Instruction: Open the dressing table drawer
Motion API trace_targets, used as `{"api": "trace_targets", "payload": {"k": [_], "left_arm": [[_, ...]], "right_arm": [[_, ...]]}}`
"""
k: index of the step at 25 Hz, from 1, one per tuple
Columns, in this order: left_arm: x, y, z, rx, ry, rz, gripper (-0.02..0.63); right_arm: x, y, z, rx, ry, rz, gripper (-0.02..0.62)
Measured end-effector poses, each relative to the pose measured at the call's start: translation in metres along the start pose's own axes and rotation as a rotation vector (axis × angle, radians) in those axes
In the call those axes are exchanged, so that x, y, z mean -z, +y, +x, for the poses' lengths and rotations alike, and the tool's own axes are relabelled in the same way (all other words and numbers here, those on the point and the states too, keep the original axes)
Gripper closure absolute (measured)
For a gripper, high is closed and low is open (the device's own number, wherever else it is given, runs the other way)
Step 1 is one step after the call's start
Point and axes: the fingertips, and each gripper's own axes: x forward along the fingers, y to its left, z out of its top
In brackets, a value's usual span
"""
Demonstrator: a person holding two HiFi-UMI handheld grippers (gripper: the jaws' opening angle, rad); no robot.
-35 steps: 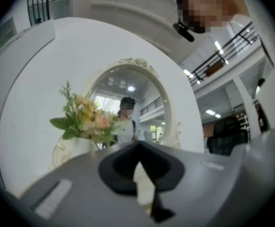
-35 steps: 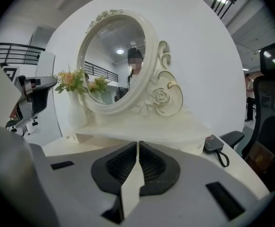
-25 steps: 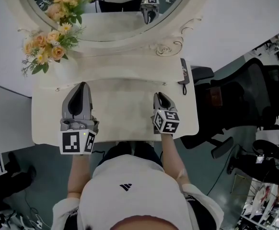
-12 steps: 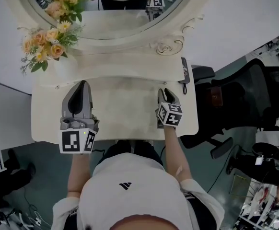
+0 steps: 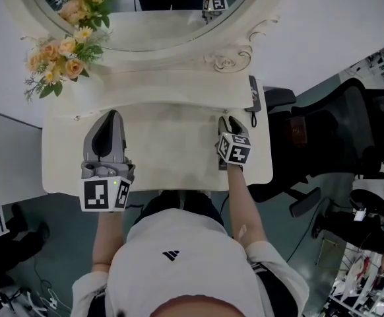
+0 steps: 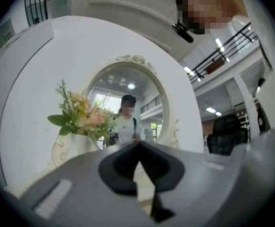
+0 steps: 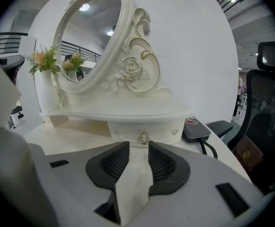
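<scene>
The cream dressing table (image 5: 159,157) carries a raised shelf, and below its right end sits a small drawer (image 7: 158,130) with a metal knob (image 7: 142,138). The drawer front stands flush and closed. My right gripper (image 7: 138,149) points straight at the knob from a short way off; its jaws are opening and nothing is between the pads. In the head view the right gripper (image 5: 233,125) hovers over the table's right side, close to the shelf edge. My left gripper (image 5: 110,121) rests level over the table's left side, shut and empty, its tips (image 6: 138,144) meeting.
An oval mirror (image 5: 152,12) stands behind the shelf, with a vase of flowers (image 5: 57,58) at its left. A black device with a cable (image 7: 196,129) lies on the shelf's right end. A black office chair (image 5: 337,131) stands right of the table.
My right gripper has moved forward toward the shelf and lower, and its jaws have spread apart. The left gripper has stayed in place.
</scene>
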Motion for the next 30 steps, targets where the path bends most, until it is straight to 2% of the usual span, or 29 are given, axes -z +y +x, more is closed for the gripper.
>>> {"api": "trace_targets", "payload": {"k": [20,30], "left_arm": [[0.002,0.013,-0.004,-0.06,0.027,0.024,0.598],[0.004,0.01,-0.004,-0.049,0.028,0.018,0.597]], "right_arm": [[-0.001,-0.008,0.036,-0.002,0.06,-0.036,0.473],[0.002,-0.009,0.031,0.015,0.067,-0.053,0.497]]}}
